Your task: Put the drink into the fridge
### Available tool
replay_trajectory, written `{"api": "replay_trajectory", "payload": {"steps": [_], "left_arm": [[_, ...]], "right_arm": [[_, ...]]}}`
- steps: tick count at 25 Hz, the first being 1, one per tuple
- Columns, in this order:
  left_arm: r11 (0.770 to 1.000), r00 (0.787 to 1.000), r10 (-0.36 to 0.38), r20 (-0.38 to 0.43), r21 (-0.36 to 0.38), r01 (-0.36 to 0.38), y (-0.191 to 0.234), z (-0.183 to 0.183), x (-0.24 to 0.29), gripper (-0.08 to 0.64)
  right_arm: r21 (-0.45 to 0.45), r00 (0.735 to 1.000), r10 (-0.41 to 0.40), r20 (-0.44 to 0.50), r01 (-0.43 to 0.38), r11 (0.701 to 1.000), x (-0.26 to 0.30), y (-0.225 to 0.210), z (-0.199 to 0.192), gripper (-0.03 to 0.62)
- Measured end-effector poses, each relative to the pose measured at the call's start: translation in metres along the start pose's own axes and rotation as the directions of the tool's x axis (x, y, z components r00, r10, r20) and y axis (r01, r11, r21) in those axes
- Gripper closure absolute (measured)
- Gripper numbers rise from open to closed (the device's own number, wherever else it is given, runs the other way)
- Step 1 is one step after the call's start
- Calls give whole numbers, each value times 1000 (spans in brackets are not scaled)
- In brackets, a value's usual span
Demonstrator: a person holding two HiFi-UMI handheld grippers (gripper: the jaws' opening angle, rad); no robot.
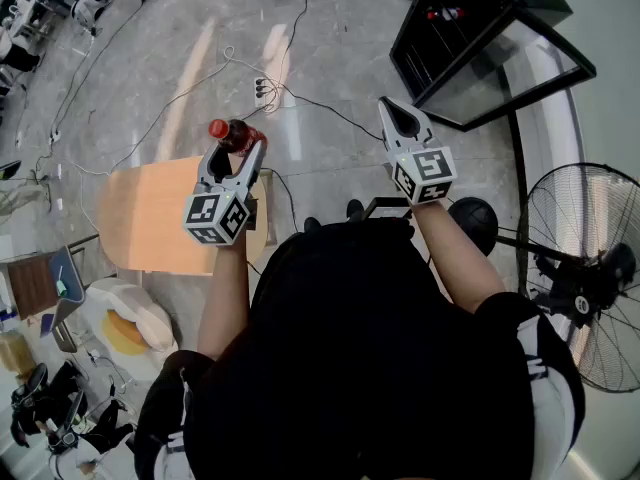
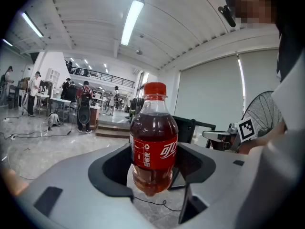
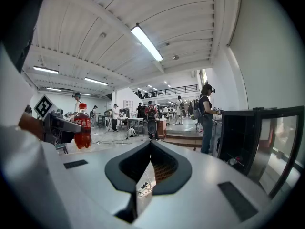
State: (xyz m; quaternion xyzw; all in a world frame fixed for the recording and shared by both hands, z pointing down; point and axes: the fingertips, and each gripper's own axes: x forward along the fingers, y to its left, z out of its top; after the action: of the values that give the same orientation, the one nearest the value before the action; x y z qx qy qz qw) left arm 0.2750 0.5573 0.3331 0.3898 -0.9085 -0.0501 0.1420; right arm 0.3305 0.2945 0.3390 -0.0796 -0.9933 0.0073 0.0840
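A small cola bottle (image 1: 228,133) with a red cap and red label hangs upright in my left gripper (image 1: 238,148), which is shut on its lower body. In the left gripper view the bottle (image 2: 153,142) fills the gap between the two grey jaws, clear of the floor. My right gripper (image 1: 398,113) is held level to the right, jaws shut with nothing between them, its tips meeting in the right gripper view (image 3: 151,143). The black fridge (image 1: 470,38) stands at the upper right with its glass door (image 1: 520,63) swung open. In the right gripper view the fridge (image 3: 243,137) is on the right.
A light wooden table (image 1: 150,213) stands below my left gripper. A standing fan (image 1: 580,268) is at the right. Cables and a power strip (image 1: 262,88) lie on the floor ahead. Several people (image 2: 86,106) stand far off in the hall.
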Motion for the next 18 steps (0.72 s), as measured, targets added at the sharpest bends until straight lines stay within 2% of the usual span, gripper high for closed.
{"api": "replay_trajectory", "payload": {"steps": [5, 18], "left_arm": [[1000, 1000, -14, 8, 13, 13, -7, 5, -1, 257], [999, 999, -29, 38, -19, 30, -23, 12, 5, 258]], "right_arm": [[2, 1000, 7, 3, -7, 1000, -3, 3, 1, 571], [27, 999, 24, 32, -25, 999, -13, -9, 1, 571]]}}
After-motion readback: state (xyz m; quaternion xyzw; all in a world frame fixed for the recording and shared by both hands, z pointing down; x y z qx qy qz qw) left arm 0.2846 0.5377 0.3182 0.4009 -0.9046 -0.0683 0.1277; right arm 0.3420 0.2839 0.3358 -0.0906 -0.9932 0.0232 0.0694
